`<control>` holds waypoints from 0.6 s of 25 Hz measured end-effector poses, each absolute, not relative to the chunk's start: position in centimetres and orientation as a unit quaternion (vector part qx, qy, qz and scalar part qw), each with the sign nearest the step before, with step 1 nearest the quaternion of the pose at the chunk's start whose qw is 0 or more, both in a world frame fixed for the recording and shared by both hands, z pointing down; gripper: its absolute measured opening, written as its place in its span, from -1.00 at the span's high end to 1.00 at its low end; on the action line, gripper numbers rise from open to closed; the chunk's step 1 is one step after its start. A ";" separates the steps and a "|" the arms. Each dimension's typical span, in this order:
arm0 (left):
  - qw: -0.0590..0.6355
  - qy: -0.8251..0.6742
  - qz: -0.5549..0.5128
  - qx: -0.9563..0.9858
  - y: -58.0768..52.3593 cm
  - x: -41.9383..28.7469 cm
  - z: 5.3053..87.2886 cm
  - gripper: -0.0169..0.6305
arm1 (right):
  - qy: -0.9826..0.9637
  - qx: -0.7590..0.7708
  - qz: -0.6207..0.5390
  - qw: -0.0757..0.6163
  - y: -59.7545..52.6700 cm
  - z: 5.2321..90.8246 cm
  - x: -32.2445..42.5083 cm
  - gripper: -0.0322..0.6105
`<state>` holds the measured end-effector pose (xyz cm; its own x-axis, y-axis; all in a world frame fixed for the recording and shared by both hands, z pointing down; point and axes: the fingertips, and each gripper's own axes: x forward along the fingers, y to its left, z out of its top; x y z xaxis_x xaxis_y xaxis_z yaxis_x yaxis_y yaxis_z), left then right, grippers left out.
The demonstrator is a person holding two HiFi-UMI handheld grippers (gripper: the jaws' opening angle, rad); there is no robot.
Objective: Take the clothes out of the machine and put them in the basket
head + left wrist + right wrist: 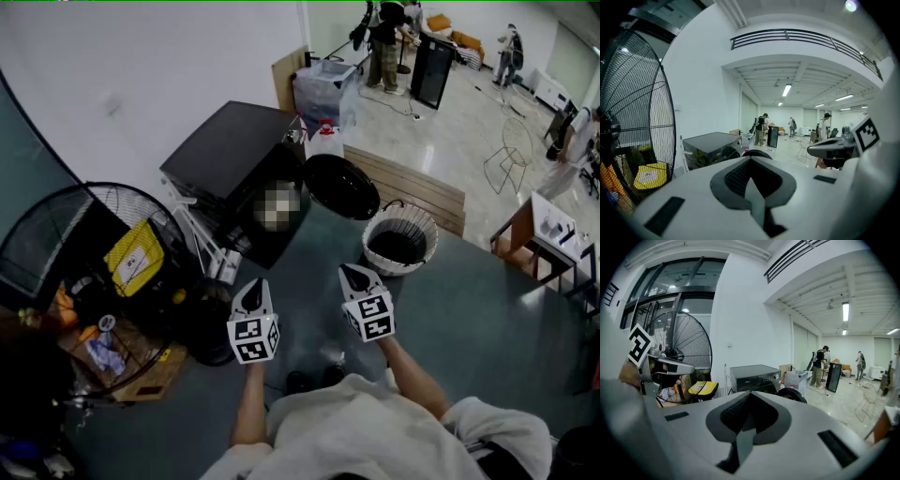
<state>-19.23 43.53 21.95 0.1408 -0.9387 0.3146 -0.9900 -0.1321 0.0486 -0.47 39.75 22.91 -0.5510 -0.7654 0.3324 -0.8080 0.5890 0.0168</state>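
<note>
Head view: black washing machine (pixel 234 159), door (pixel 342 186) open, white basket (pixel 400 239) just beside it on the floor (clothes cannot be made out); left gripper (pixel 249 292) and right gripper (pixel 356 278) near both. Left gripper view: fingers (pixel 729 180) pressed together, holding nothing. Right gripper view: fingers (pixel 726 416) likewise closed, empty.

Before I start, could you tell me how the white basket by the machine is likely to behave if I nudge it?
Probably light: the basket has a thin-looking ribbed wall, and its dark inside looks empty. It would likely slide on the smooth floor rather than tip, since it looks wide and low.
</note>
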 end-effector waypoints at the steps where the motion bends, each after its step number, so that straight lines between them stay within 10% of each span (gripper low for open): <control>1: 0.124 -0.649 0.103 0.744 43.5 -19.1 22.0 0.89 | -0.879 0.447 0.067 0.155 39.6 23.0 -0.3 0.83; 15: 0.131 -0.659 0.100 0.734 41.5 -17.5 23.2 0.89 | -0.889 0.422 0.074 0.163 38.3 24.8 0.5 0.83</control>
<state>-17.52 41.48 23.24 0.1110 -0.9414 0.3184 -0.9935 -0.0966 0.0607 0.49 38.32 24.84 -0.5913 -0.7253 0.3526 -0.7736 0.6336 0.0063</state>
